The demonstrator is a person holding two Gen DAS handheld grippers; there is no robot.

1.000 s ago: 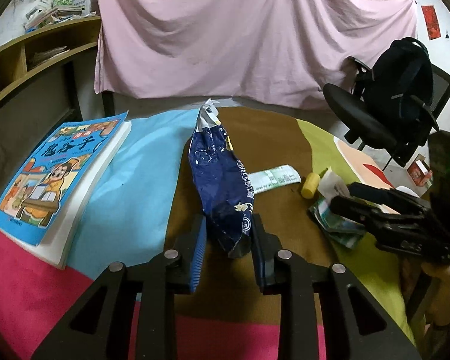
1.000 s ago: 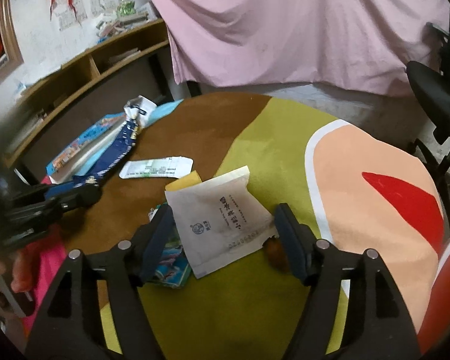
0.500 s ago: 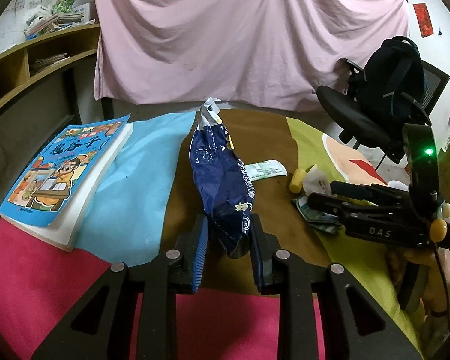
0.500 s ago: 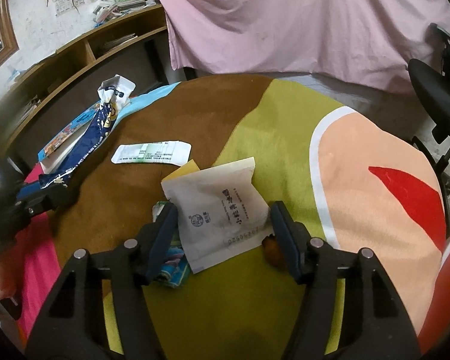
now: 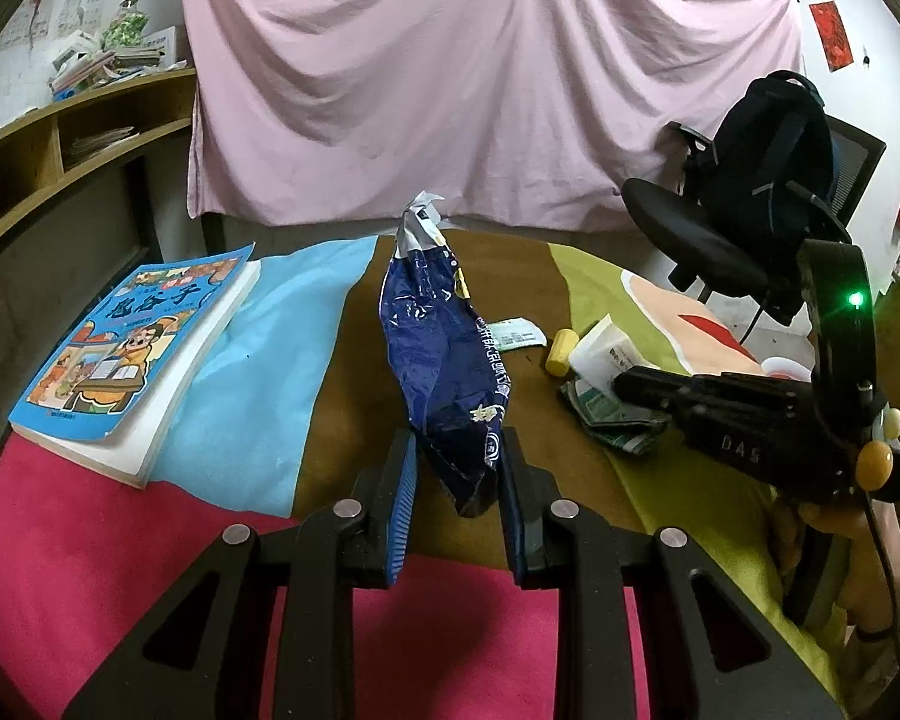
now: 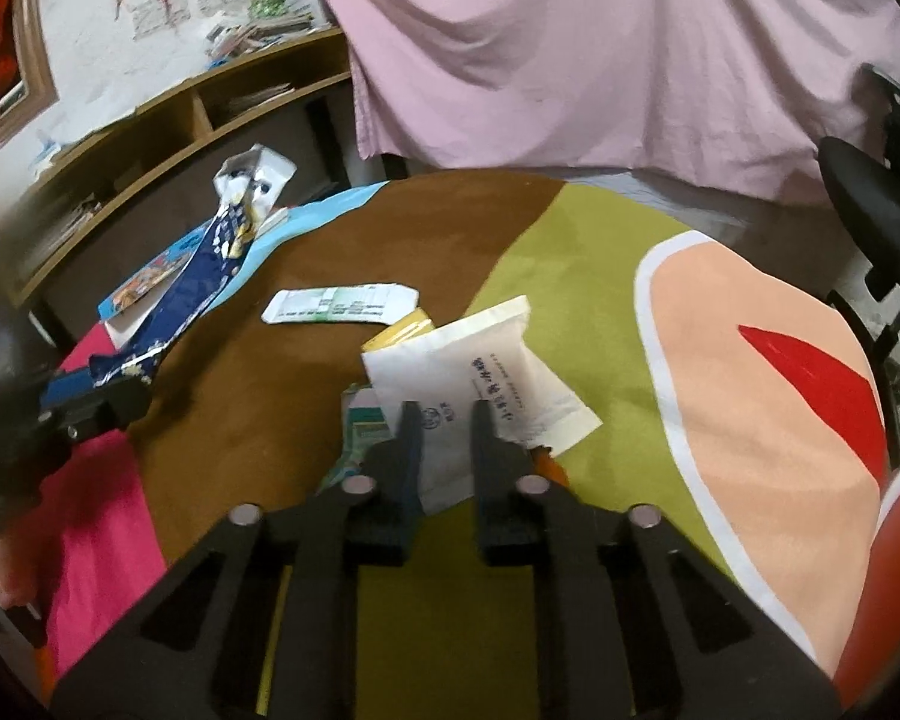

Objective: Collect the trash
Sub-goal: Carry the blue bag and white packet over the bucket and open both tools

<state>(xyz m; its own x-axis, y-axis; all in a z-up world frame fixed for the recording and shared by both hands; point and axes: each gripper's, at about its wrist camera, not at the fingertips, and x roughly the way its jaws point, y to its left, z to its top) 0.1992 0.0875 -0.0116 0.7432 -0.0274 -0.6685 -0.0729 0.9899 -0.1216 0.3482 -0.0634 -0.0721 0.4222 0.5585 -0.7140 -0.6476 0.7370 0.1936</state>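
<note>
My left gripper (image 5: 455, 468) is shut on the lower end of a dark blue snack bag (image 5: 444, 354), which stands upright above the table; the bag also shows in the right wrist view (image 6: 204, 282). My right gripper (image 6: 445, 414) is shut on a white paper packet (image 6: 486, 372) lying on the green part of the cloth. Under and beside the packet lie a green-white crumpled wrapper (image 6: 363, 426), a yellow piece (image 6: 405, 327) and a flat white-green sachet (image 6: 342, 303). The right gripper also shows in the left wrist view (image 5: 636, 384).
A thick blue children's book (image 5: 138, 348) lies at the table's left. The round table carries a multicoloured cloth (image 6: 768, 372). A black office chair with a backpack (image 5: 756, 180) stands at the right. Wooden shelves (image 6: 168, 120) and a pink sheet (image 5: 480, 72) are behind.
My right gripper's jaws have closed from wide open onto the white paper packet. My left gripper has kept hold of the blue bag and drawn back a little.
</note>
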